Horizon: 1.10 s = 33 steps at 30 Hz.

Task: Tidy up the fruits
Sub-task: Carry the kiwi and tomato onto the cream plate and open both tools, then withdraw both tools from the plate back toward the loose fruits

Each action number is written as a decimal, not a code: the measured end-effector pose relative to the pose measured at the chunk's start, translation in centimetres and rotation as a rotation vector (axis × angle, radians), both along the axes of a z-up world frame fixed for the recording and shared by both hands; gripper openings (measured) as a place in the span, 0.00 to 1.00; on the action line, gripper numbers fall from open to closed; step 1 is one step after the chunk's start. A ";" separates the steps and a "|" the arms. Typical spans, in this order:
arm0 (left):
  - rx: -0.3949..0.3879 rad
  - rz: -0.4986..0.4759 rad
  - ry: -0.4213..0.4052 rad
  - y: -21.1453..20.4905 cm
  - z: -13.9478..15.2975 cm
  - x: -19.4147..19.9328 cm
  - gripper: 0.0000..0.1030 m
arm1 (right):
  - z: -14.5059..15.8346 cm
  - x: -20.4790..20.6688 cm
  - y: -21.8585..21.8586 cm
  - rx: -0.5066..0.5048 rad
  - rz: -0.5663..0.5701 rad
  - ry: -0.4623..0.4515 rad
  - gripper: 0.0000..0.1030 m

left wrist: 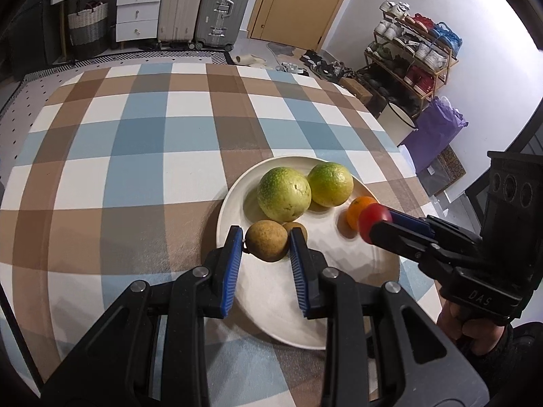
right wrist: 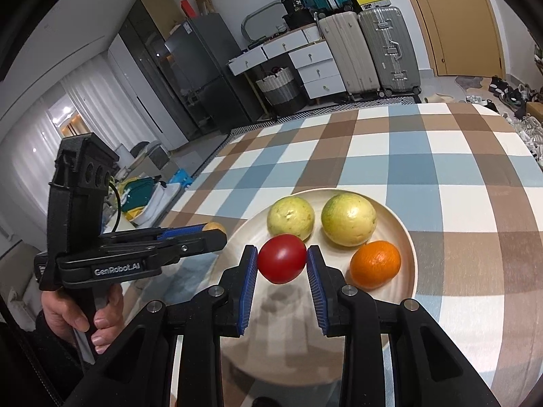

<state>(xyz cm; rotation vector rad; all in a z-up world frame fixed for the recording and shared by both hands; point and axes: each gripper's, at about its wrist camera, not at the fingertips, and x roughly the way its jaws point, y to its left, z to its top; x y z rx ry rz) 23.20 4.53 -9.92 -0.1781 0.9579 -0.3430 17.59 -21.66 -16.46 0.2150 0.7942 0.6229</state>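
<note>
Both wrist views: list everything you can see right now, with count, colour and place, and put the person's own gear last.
plate: one, cream white, on the checked cloth, near edge of the table.
green-yellow fruits: two, side by side at the plate's far side.
orange: one, orange, on the plate's right side.
tomato: one, red, between the right tool's fingers, above the plate.
brown fruits: two; the bigger one between the left tool's fingers, the smaller just behind it.
tablecloth: one, blue, brown and white checks.
suitcases: several, beige, silver and teal, against the far wall.
left hand-held gripper: closed on the bigger brown fruit.
right hand-held gripper: closed on the tomato.
</note>
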 end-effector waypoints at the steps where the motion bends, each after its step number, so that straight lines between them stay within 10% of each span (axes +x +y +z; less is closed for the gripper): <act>1: 0.002 -0.004 0.003 -0.1 -0.2 0.2 0.24 | -0.1 0.3 0.1 -0.006 0.000 0.003 0.29; 33: 0.010 0.024 0.000 0.0 0.5 0.0 0.24 | 0.5 -0.4 -1.5 0.008 -0.047 -0.026 0.42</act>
